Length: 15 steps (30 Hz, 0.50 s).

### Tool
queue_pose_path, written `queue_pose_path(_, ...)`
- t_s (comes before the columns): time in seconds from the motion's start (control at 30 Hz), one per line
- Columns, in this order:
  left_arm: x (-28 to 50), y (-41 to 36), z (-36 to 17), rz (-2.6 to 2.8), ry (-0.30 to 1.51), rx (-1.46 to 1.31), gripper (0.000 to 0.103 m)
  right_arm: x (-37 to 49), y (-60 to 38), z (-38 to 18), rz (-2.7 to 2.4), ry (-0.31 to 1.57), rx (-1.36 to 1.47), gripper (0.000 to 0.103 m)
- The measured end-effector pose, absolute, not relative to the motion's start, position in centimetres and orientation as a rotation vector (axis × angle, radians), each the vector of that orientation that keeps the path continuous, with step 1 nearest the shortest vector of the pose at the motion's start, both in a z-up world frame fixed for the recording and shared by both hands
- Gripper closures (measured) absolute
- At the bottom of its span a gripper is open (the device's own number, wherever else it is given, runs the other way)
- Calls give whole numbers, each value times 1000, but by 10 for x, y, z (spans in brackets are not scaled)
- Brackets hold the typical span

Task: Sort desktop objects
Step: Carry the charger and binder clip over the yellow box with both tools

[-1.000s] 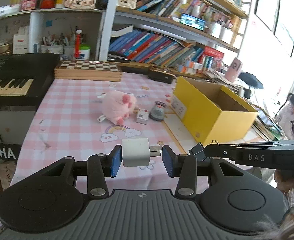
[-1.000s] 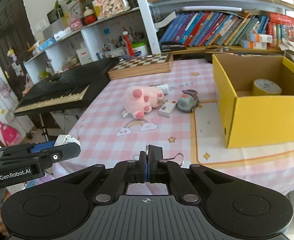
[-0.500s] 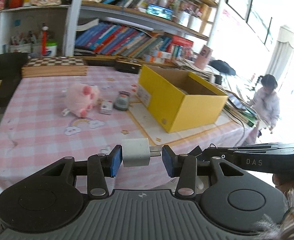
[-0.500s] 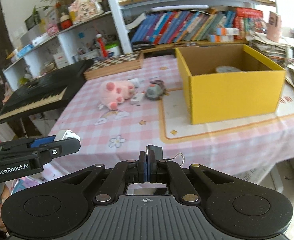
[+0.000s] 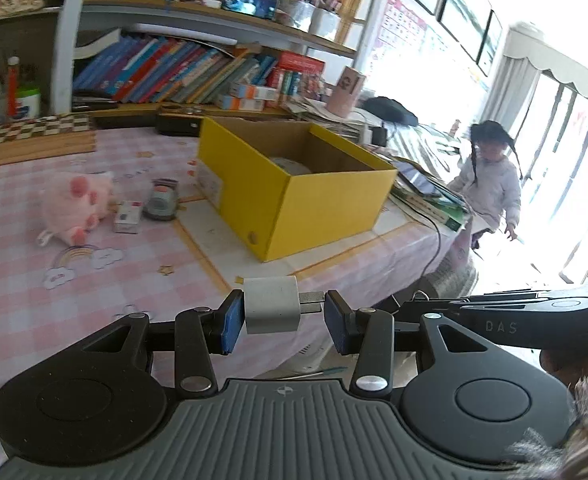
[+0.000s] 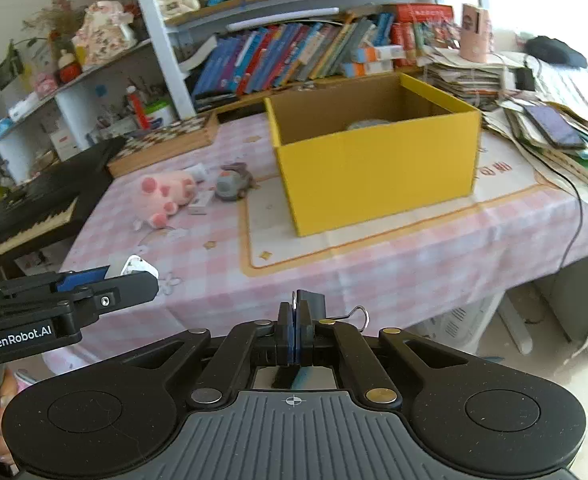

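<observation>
A white charger plug sits crosswise between the blue pads of my left gripper, which is shut on it over the table's near edge. My right gripper is shut on a black binder clip; its wire handle sticks out to the right. The open yellow box stands ahead on the pink checked cloth, with a tape roll inside. Left of the box lie a pink plush, a grey toy car and a small white box. Each gripper shows in the other's view, side by side.
A chessboard and a black keyboard lie at the table's left. Bookshelves rise behind. Stacked books and papers with a cable crowd the right end. A small person stands beyond the right edge.
Both grippers have swung to the right along the table's front edge, so the yellow box now lies ahead and the keyboard has slid left. Both grips are unchanged.
</observation>
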<state>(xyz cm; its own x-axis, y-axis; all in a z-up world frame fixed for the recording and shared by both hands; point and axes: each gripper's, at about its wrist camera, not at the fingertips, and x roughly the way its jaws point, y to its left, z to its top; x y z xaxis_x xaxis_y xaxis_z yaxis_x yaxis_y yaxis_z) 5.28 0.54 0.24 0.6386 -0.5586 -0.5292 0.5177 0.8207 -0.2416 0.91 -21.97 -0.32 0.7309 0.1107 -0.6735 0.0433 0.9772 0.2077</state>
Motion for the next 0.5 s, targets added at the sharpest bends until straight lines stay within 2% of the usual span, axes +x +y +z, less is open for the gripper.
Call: queue_pose_path(0.5,79,-45,8,-655,624,-42,62,32,-270,-3,9,752,248,101)
